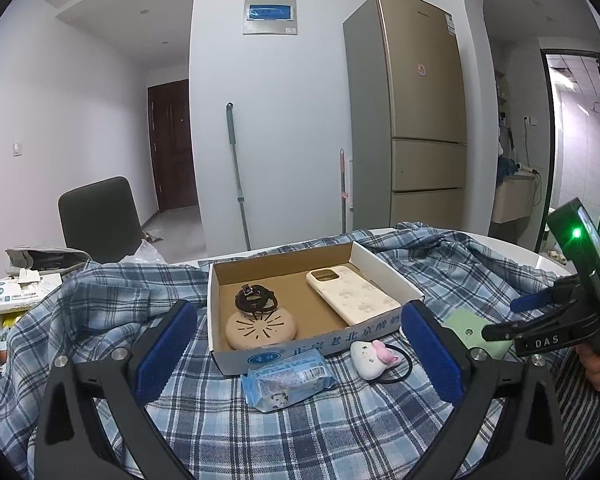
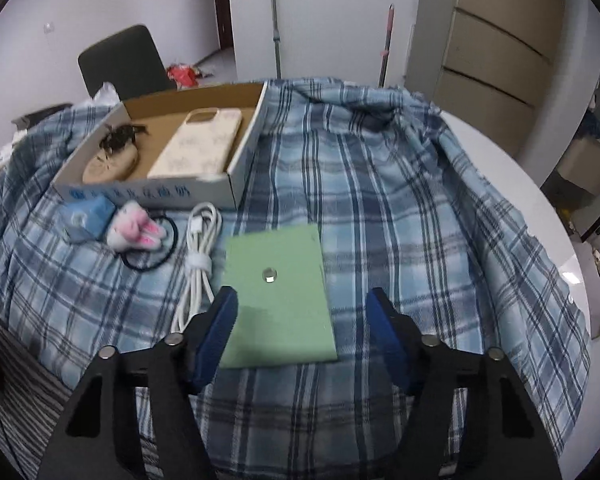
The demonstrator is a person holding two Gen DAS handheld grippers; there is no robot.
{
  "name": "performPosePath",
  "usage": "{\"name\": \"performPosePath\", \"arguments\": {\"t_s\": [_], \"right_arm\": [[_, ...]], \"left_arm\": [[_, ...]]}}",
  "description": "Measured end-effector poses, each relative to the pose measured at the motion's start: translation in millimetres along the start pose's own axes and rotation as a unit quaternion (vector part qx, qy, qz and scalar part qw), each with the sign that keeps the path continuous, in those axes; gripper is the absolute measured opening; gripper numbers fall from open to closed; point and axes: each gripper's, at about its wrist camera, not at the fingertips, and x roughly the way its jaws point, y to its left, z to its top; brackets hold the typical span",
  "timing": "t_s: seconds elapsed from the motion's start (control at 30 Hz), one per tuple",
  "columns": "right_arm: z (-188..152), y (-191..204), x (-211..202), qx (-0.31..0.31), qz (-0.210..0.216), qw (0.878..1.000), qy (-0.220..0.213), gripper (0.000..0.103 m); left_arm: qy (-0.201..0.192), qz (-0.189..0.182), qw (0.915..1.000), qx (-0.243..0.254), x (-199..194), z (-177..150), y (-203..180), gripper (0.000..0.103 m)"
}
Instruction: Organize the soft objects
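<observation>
Right wrist view: the right gripper (image 2: 302, 320) is held wide over a green pad (image 2: 278, 292); left gripper (image 1: 296, 350) wide, empty; the pad's edges should be pinched squarely for the cardboard box (image 2: 248, 160).

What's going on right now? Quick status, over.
Both grippers open, empty. Right gripper straddles green sheet. Left gripper faces tissue pack, bunny hair tie, outside box. Nothing blocking.

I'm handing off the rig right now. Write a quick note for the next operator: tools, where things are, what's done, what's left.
Left tool: open, empty, facing the box.
Right tool: open, empty, over the green pad.
Done: phone case, round pad and dark hair tie are in the box.
Left on the plaid cloth: tissue pack, bunny hair tie, white cable, green pad.
</observation>
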Motion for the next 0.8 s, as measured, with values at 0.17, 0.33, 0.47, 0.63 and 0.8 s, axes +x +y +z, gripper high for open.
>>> {"name": "performPosePath", "arguments": {"t_s": [0.17,0.33,0.47,0.63,0.8], "right_arm": [[-1.3,1.1,12.9,-0.007,0.011,0.999,0.031,0.048],[5.3,8.2,13.0,-0.033,-0.019,0.999,0.025,0.048],[10.2,15.1,17.8,-0.042,-0.007,0.998,0.038,0.055],[4.0,26.8,22.0,-0.062,-0.006,0.997,0.050,0.071],[-0.1,28.2,26.3,-0.067,-0.005,0.996,0.060,0.072]], "left_arm": [[0.000,0.001,1.0000,-0.004,0.9,-0.3,0.6,0.103],[0.001,0.001,1.0000,-0.006,1.2,-0.5,1.8,0.103],[0.000,0.001,1.0000,-0.006,0.4,-0.9,1.9,0.103],[0.002,0.000,1.0000,-0.008,0.7,-1.0,2.5,0.103],[0.005,-0.001,1.0000,-0.008,1.7,-1.7,1.9,0.103]]}}
